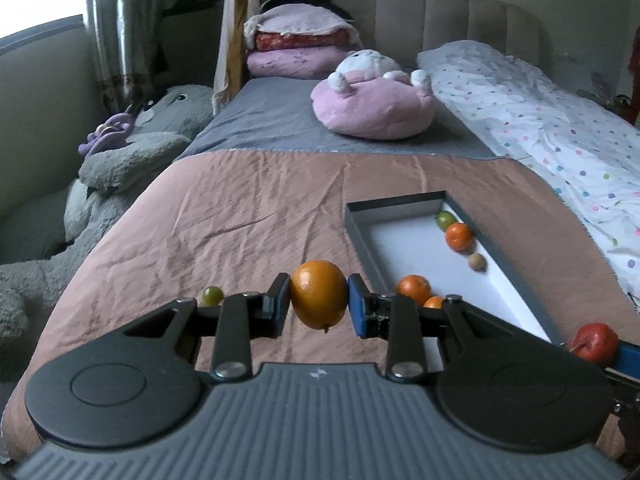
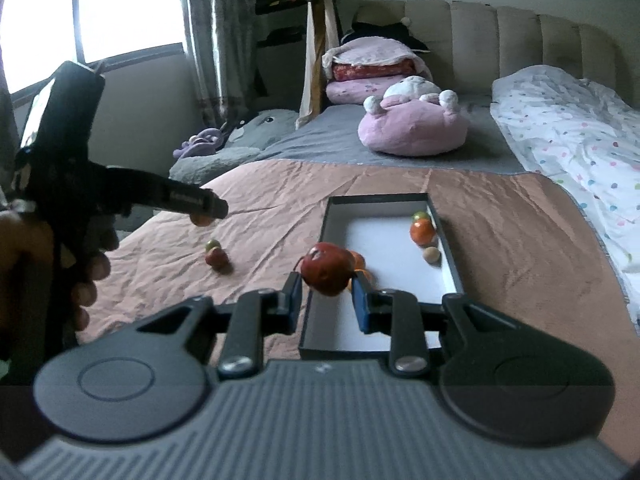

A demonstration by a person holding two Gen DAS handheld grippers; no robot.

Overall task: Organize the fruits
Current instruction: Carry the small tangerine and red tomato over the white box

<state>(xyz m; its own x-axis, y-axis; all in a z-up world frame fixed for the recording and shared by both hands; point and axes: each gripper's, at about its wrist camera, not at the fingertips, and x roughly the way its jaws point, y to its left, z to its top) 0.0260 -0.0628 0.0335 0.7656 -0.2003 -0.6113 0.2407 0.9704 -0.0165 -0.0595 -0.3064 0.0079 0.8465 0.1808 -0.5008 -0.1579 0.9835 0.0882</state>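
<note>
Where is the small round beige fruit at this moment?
The small round beige fruit lies inside the shallow dark box with the white floor, against its right wall. In both views it sits just nearer the camera than the orange tangerine.

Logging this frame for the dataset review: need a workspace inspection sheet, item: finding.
Surface: pink bedspread, wrinkled, on a bed.
Job's things: open box holds several small fruits, mostly orange; green fruit and a reddish one lie loose on the spread.
Clutter: pink plush cushion, folded bedding, grey plush toy.
Grippers: left gripper shut on orange fruit; right gripper shut on red fruit, near the box's front end.
Cables: nothing seen.
Surroundings: padded headboard, dotted duvet, curtained window.
</note>
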